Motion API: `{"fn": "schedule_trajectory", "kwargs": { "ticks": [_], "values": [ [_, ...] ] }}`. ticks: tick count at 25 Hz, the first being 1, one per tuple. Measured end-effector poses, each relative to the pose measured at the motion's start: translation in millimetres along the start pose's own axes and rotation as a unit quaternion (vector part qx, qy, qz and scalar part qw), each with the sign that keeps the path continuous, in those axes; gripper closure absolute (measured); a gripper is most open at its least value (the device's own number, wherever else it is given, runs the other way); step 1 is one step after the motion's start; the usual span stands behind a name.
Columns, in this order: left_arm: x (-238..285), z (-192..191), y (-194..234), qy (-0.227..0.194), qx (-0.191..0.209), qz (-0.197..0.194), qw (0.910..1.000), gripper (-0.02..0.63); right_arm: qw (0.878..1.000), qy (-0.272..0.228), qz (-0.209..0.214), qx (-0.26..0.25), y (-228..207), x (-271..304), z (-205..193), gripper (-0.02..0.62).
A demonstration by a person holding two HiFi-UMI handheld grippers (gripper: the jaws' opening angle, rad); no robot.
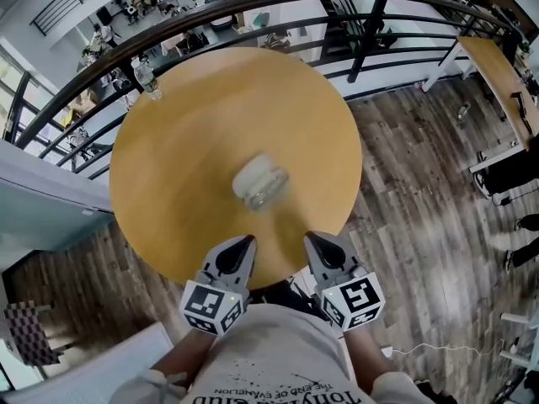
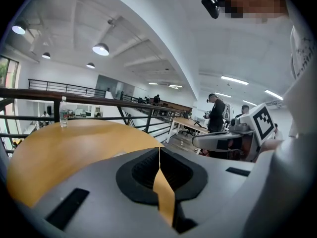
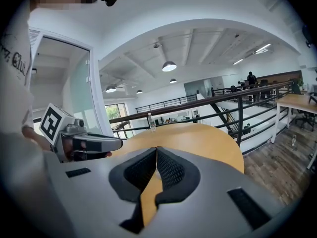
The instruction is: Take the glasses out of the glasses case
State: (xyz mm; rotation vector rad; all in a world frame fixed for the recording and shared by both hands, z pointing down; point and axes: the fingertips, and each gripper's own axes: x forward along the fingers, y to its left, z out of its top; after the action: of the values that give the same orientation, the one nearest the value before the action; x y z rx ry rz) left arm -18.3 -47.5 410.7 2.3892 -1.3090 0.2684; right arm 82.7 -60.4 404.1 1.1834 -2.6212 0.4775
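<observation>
A pale, translucent glasses case (image 1: 261,183) lies shut near the middle of the round wooden table (image 1: 185,150). Both grippers hover at the table's near edge, short of the case and not touching it. My left gripper (image 1: 248,242) is below and left of it, my right gripper (image 1: 311,238) below and right. In the left gripper view the left gripper (image 2: 159,150) has its jaws pressed together with nothing between them. The right gripper (image 3: 157,150) looks the same in its own view. The jaws hide the case in both gripper views.
A clear water bottle (image 1: 145,77) stands at the table's far left edge, by a dark railing (image 1: 253,7). A long wooden desk (image 1: 501,78) stands far right on the plank floor. People (image 2: 216,114) stand in the distance.
</observation>
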Motion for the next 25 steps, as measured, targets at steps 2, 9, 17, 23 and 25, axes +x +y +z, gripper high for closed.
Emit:
{"fn": "schedule_trajectory", "kwargs": {
  "ticks": [2, 9, 17, 23, 25],
  "values": [
    [3.2, -2.1, 6.1, 0.007, 0.003, -0.004, 1.0000, 0.580, 1.000, 0.000, -0.004, 0.004, 0.0, 5.9, 0.6, 0.569],
    [20.2, -6.0, 22.2, 0.029, 0.018, -0.029, 0.9990, 0.580, 1.000, 0.013, -0.017, 0.012, -4.2, 24.1, -3.1, 0.569],
    [55.6, -21.0, 51.8, 0.056, 0.033, -0.048, 0.9967, 0.579, 0.999, 0.039, -0.018, 0.021, -14.7, 57.7, -20.5, 0.569],
    [87.8, -38.4, 79.8, 0.082, 0.039, -0.043, 0.9950, 0.578, 0.998, 0.050, -0.022, 0.034, -24.2, 79.3, -30.1, 0.569],
    [97.2, -46.0, 86.2, 0.094, 0.047, -0.044, 0.9935, 0.578, 0.997, 0.056, -0.022, 0.040, -26.6, 84.3, -35.0, 0.569]
  ]
}}
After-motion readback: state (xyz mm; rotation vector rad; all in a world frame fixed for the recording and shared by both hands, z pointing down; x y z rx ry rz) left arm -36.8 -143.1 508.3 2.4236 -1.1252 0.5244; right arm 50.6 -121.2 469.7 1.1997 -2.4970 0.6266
